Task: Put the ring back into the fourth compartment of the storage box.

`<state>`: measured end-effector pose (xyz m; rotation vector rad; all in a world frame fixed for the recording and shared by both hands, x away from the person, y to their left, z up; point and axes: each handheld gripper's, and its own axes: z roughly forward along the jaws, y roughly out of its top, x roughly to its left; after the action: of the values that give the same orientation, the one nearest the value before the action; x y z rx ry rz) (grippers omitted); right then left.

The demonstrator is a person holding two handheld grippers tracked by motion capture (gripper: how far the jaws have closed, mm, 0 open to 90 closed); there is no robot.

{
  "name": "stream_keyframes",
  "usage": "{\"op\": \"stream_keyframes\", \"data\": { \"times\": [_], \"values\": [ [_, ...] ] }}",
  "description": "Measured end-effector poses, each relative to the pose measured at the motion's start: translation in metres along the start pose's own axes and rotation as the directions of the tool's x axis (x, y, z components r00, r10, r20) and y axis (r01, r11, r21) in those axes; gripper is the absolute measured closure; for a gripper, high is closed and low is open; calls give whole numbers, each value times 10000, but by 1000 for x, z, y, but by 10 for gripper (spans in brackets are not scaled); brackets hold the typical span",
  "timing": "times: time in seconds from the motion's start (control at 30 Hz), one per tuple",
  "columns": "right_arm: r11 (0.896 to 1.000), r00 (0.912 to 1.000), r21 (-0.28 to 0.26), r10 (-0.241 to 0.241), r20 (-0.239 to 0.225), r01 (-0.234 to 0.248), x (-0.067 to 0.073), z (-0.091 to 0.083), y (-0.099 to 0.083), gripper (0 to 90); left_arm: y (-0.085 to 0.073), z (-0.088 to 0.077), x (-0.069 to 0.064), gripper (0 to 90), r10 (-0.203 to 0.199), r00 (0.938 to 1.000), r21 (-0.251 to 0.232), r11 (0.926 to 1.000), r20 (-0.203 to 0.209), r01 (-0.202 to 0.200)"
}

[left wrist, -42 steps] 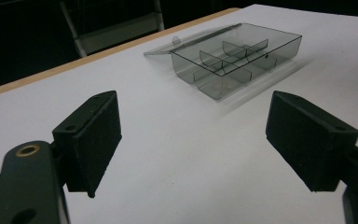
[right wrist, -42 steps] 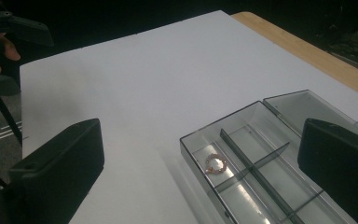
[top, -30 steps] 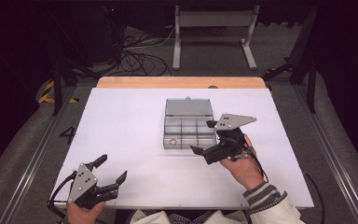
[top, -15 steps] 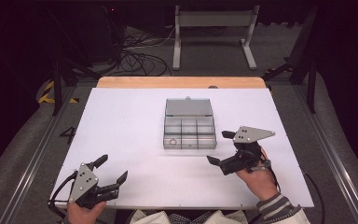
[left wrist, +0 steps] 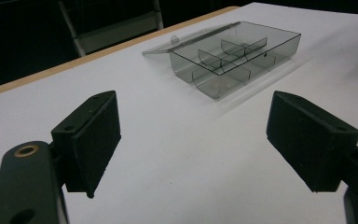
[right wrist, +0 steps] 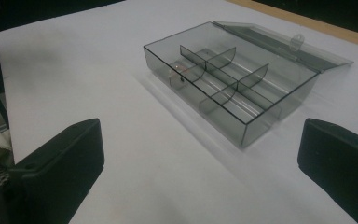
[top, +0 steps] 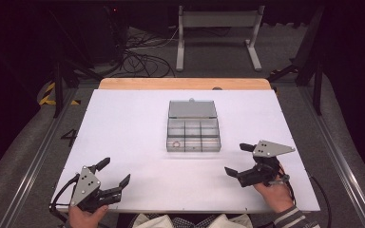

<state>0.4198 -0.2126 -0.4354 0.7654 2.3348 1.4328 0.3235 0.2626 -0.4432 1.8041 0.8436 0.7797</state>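
A clear grey compartment box (top: pixel 193 147) lies in the middle of the white table (top: pixel 128 123), its lid (top: pixel 192 109) folded open toward the far side. A small ring-like piece (top: pixel 175 144) sits in its front left compartment. My left gripper (top: pixel 114 171) rests open near the front left edge, well short of the box. My right gripper (top: pixel 236 159) hovers open at the front right, a little off the box's near right corner. The left gripper view has the box (left wrist: pixel 223 84) far beyond the empty left gripper (left wrist: pixel 193 140). The right gripper view puts the box (right wrist: pixel 191 109) closer, ahead of the empty right gripper (right wrist: pixel 200 163).
A wooden strip (top: pixel 185 84) borders the table's far edge. Behind it on the floor stand a metal frame (top: pixel 218 28) and a tangle of cables (top: pixel 138 57). Metal rails run along both sides of the table.
My right gripper has drawn back from the box's right side toward the near right of the table, staying open. The left gripper has not moved.
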Motion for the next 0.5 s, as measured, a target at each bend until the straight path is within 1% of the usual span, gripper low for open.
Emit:
{"op": "stream_keyframes", "data": {
  "times": [0.2, 0.27, 0.3, 0.37, 0.43, 0.5],
  "values": [
    [9997, 9997, 84, 226, 95, -226, -4, -4, -16, 10, 0, 0, 0, 182, -40, 10000, 3, 10000, 28, 40],
    [9997, 9996, 32, 252, 154, -252, -4, -5, -22, 10, 0, 0, 0, 181, 85, 10000, -21, 10000, 41, -85],
    [9997, 9995, 32, 256, 202, -257, -5, -5, -25, 10, 0, 0, 0, 178, 40, 9999, -35, 10000, 103, -40],
    [9993, 9991, 36, 368, 231, -369, -6, -7, -30, 10, 0, 0, 0, 176, 138, 9999, 23, 9999, 83, -139],
    [9988, 9985, 148, 466, 278, -470, -7, -9, -34, 10, 0, 1, -1, 176, 101, 9999, 74, 9999, 96, -101],
    [9984, 9982, 261, 491, 345, -500, -9, -11, -39, 10, 0, 1, 0, 176, 202, 9998, 98, 9997, 59, -202]
  ]
}}
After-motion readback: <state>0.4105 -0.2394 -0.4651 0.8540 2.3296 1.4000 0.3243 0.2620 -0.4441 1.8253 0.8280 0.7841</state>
